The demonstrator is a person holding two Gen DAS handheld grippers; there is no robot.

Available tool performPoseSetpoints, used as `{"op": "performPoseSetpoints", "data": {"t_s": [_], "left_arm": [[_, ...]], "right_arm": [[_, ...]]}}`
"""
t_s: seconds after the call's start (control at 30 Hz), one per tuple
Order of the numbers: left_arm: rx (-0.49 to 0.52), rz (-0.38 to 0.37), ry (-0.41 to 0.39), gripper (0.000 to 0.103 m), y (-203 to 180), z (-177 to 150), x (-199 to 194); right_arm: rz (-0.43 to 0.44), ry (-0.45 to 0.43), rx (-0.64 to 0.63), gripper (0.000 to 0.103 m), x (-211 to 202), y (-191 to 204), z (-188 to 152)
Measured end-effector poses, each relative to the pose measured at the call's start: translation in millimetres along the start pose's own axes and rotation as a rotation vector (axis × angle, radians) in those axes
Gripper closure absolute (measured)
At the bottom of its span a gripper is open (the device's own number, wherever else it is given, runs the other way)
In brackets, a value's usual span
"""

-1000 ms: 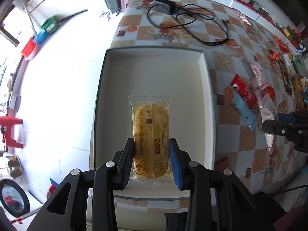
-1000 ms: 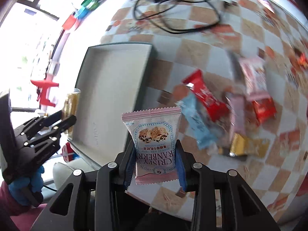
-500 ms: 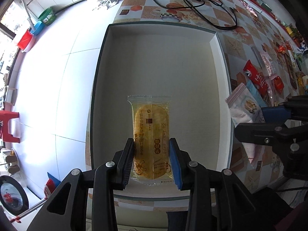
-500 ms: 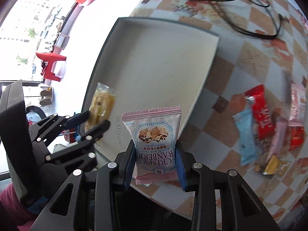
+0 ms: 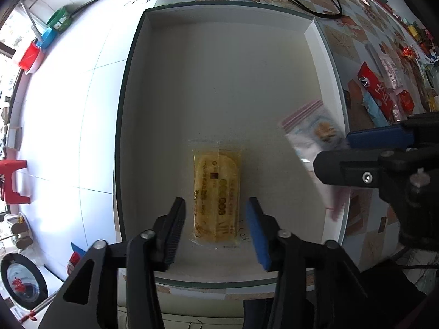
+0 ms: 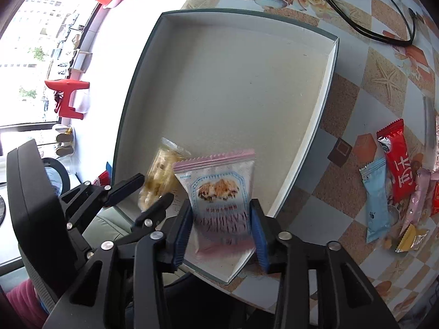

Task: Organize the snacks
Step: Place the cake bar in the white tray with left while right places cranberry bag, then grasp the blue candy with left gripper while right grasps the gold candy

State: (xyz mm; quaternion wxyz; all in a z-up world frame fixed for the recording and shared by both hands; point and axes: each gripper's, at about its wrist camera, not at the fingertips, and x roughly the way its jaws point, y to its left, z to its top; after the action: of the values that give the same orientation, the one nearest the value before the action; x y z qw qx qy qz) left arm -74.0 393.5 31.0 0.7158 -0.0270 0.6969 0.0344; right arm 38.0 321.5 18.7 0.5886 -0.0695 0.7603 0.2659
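Note:
A yellow snack pack (image 5: pixel 216 194) lies in the near part of the shallow grey box (image 5: pixel 219 82). My left gripper (image 5: pixel 216 219) is open, its fingers either side of the pack with gaps. In the right wrist view the yellow pack (image 6: pixel 160 175) looks blurred between the left gripper's fingers (image 6: pixel 131 189). My right gripper (image 6: pixel 221 219) has parted jaws; the pink cranberry snack pack (image 6: pixel 219 192) is blurred between them, over the box's near right corner (image 6: pixel 274 203). It also shows blurred in the left wrist view (image 5: pixel 312 137).
Several loose snack packs lie on the patterned table right of the box: a red one (image 6: pixel 397 159), a light blue one (image 6: pixel 377 200), a gold one (image 6: pixel 411 238). A black cable (image 6: pixel 370 13) lies beyond the box. The table edge is close in front.
My left gripper opened and the yellow pack dropped into the box. My right gripper moved left over the box's near right corner and its jaws parted around the pink pack.

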Motion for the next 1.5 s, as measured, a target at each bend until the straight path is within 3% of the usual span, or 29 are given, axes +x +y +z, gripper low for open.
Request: {"op": "performPoseSetpoints", "data": {"t_s": [0.03, 0.1, 0.2, 0.3, 0.47, 0.67, 0.87, 1.0, 1.13, 1.33, 1.5], "left_arm": [[-0.002, 0.006, -0.007, 0.026, 0, 0, -1], [-0.009, 0.027, -0.026, 0.022, -1, -1, -4], [-0.015, 0.029, 0.006, 0.022, -1, 1, -2], [-0.019, 0.012, 0.031, 0.022, -3, 4, -2], [0.009, 0.004, 0.009, 0.022, -17, 22, -14], [0.089, -0.033, -0.032, 0.022, -62, 44, -32], [0.133, -0.113, -0.006, 0.022, -119, 67, -34], [0.091, -0.156, 0.046, 0.022, -149, 103, -14], [0.017, -0.186, 0.103, 0.022, -172, 129, 3], [-0.124, -0.147, 0.192, 0.022, -180, 146, 35], [-0.166, -0.099, 0.179, 0.022, -179, 138, 37]], "right_arm": [[-0.006, -0.001, 0.001, 0.032, -2, -1, -1], [-0.035, -0.007, -0.002, 0.019, -5, -4, -3], [-0.054, -0.003, 0.007, 0.018, -9, -14, -7], [-0.103, -0.012, 0.030, 0.000, -14, -31, -13], [-0.141, -0.020, 0.126, 0.000, -29, -82, -27], [-0.150, -0.051, 0.301, 0.000, -51, -158, -58], [-0.105, -0.072, 0.588, 0.000, -67, -247, -105], [-0.036, -0.071, 0.769, 0.000, -69, -293, -140], [-0.010, -0.064, 0.842, 0.000, -70, -319, -162], [0.066, -0.079, 0.979, 0.000, -73, -355, -183], [0.118, -0.125, 1.091, 0.000, -77, -380, -179]]}}
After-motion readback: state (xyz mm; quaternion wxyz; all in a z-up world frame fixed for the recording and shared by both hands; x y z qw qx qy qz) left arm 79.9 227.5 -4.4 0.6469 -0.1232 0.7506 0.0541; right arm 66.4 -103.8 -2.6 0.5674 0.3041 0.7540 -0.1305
